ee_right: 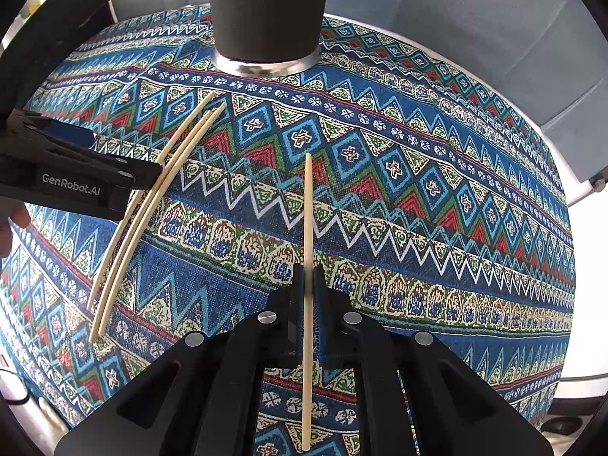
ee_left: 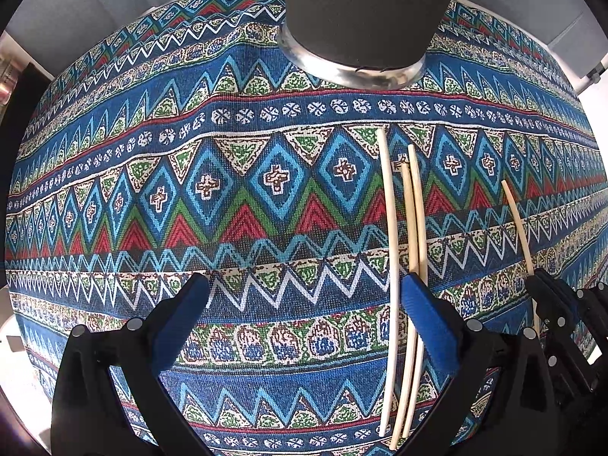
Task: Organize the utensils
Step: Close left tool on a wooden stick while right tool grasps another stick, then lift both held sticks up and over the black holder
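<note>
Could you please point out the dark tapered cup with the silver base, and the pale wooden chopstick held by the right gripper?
Dark tapered cup with silver base (ee_right: 266,11), right wrist view, on its dark wall.
Pale wooden chopstick (ee_right: 308,205), right wrist view, on its shaft ahead of the fingers.

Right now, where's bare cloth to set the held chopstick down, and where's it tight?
Free: the wide stretch of tablecloth right of the held chopstick, from the dark cup out to the table edge. Also the strip between that chopstick and the three loose chopsticks. Crowded: around the loose three, where the open left gripper hovers, one finger over them.
</note>
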Demonstrator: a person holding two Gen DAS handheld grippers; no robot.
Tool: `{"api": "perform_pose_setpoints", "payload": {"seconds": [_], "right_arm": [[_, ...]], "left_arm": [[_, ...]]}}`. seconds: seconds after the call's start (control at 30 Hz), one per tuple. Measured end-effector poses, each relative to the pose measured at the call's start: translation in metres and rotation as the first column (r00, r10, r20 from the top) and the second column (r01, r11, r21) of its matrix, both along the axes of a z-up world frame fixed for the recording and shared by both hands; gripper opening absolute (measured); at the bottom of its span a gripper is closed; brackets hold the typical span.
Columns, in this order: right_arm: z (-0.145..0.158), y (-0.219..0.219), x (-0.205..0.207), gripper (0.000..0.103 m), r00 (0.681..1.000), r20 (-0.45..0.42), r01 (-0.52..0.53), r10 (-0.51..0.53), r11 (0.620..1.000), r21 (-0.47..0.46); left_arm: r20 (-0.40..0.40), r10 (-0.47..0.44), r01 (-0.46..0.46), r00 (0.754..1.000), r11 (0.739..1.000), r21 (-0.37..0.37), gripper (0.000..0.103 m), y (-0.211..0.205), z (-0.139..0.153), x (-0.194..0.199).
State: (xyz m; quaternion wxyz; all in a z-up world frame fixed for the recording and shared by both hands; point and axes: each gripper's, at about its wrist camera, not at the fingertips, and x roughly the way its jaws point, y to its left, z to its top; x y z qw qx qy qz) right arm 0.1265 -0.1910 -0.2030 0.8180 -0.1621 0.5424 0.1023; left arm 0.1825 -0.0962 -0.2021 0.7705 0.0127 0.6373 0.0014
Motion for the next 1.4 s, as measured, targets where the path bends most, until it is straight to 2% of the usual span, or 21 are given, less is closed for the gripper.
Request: {"api": "perform_pose_setpoints", "payload": {"seconds": [0.1, 0.23, 0.43, 0.6, 0.67, 0.73, 0.83, 0.87, 0.9, 1.03, 1.13, 1.27, 1.4], "right_arm": [[0.0, -0.006, 0.005, 0.005, 1.0, -0.007, 0.011, -0.01, 1.0, 0.022], [0.002, -0.017, 0.011, 0.005, 0.998, -0.034, 0.047, -0.044, 0.995, 0.089], [0.005, -0.034, 0.016, 0.005, 0.992, -0.073, 0.112, -0.101, 0.978, 0.175], [0.007, -0.05, 0.021, 0.005, 0.984, -0.114, 0.165, -0.14, 0.954, 0.25], [0.008, -0.059, 0.021, 0.005, 0.979, -0.128, 0.188, -0.158, 0.94, 0.286], [0.008, -0.065, 0.019, 0.005, 0.974, -0.139, 0.213, -0.177, 0.925, 0.315], [0.01, -0.075, 0.019, 0.005, 0.965, -0.161, 0.249, -0.205, 0.905, 0.343], [0.01, -0.077, 0.019, 0.005, 0.963, -0.167, 0.26, -0.213, 0.901, 0.348], [0.011, -0.079, 0.018, 0.005, 0.961, -0.169, 0.268, -0.221, 0.899, 0.346], [0.014, -0.093, 0.018, 0.005, 0.952, -0.171, 0.3, -0.255, 0.895, 0.331], [0.019, -0.107, 0.016, 0.005, 0.944, -0.171, 0.325, -0.283, 0.885, 0.332], [0.031, -0.118, 0.014, 0.005, 0.939, -0.155, 0.341, -0.306, 0.875, 0.343], [0.053, -0.124, 0.018, 0.005, 0.94, -0.113, 0.341, -0.322, 0.868, 0.362]], "left_arm": [[-0.019, 0.008, -0.008, 1.0, 1.0, 0.002, 0.099, -0.006, -0.002, 0.005], [-0.024, -0.034, 0.034, 0.999, 0.999, 0.005, 0.095, -0.011, -0.004, 0.015], [0.002, -0.079, 0.079, 0.997, 0.997, 0.001, 0.079, 0.002, 0.001, 0.01], [0.007, -0.089, 0.089, 0.996, 0.996, -0.003, 0.058, 0.021, 0.004, 0.004], [0.011, -0.063, 0.063, 0.998, 0.998, -0.002, 0.055, 0.035, 0.003, 0.001], [0.019, -0.056, 0.056, 0.998, 0.998, -0.005, 0.046, 0.048, 0.003, -0.002], [0.009, -0.043, 0.043, 0.999, 0.999, -0.016, 0.025, 0.066, 0.004, -0.005], [0.004, -0.037, 0.037, 0.999, 0.999, -0.017, 0.012, 0.071, 0.004, -0.005], [-0.003, -0.022, 0.021, 1.0, 0.999, -0.031, 0.008, 0.079, 0.003, -0.005], [-0.04, 0.001, -0.005, 0.999, 0.996, -0.088, 0.005, 0.109, 0.004, -0.008], [-0.053, 0.003, -0.007, 0.999, 0.996, -0.086, 0.005, 0.129, 0.009, -0.012], [-0.032, 0.001, -0.004, 0.999, 0.996, -0.091, 0.005, 0.156, 0.025, -0.023], [0.03, 0.003, 0.0, 1.0, 0.996, -0.088, 0.005, 0.174, 0.06, -0.025]]}}
